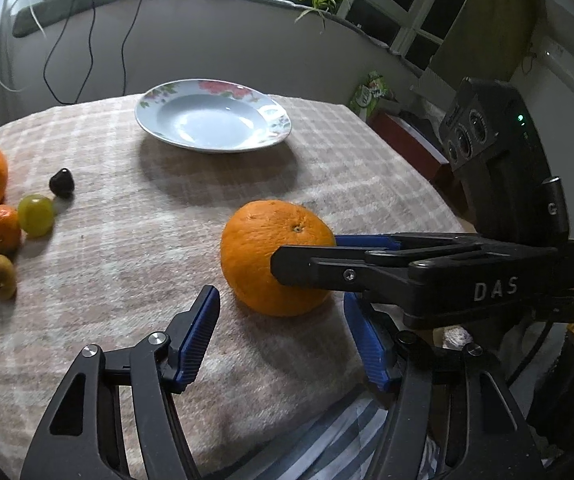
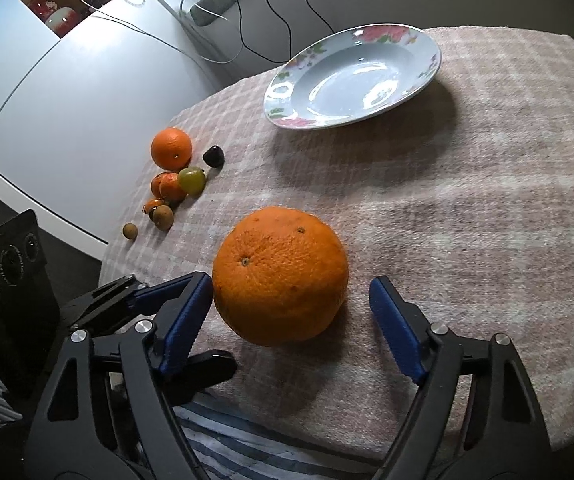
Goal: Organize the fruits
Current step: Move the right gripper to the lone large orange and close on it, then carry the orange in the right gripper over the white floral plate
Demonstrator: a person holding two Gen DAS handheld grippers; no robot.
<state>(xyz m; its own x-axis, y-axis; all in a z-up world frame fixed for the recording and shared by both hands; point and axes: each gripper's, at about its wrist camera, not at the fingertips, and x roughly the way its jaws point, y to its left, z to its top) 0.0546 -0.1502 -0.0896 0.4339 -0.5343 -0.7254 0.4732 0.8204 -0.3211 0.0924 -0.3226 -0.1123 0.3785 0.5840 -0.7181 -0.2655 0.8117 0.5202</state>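
Checked cloth (image 2: 467, 208) covers the table; a flowered plate (image 2: 353, 76) sits empty at upper centre of the right wrist view, with cables and a windowsill behind it.

**Task object.** One large orange (image 2: 281, 276) rests on the cloth at centre frame, well apart from the plate. A cluster of small fruit (image 2: 175, 184) lies at left: a second orange, a green grape, a dark fruit, mandarins and brown pieces.

**Right gripper** (image 2: 291, 322). Fingers set wide, straddling the orange. The left blue pad (image 2: 185, 320) is at or just beside the rind; the right pad (image 2: 397, 326) stands clear, with cloth visible in the gap. No grip is established.

**Left gripper** (image 1: 283, 336). Fingers wide and empty, positioned at lower centre of its view, just short of the orange (image 1: 275, 258). The right gripper's finger (image 1: 307, 270) crosses in front of the fruit from the right of that frame.

**Hazards.**
- Uneven contact: one pad arriving first would likely push the orange sideways, and a round fruit on soft cloth may roll out of the span.
- Shallow seating: closing on the near curve rather than the widest part may squeeze the orange forward and out.
- Tool collision: both grippers converge on one fruit, so their fingers may strike each other.
- Transfer: a loose hold may drop the orange short of the plate.
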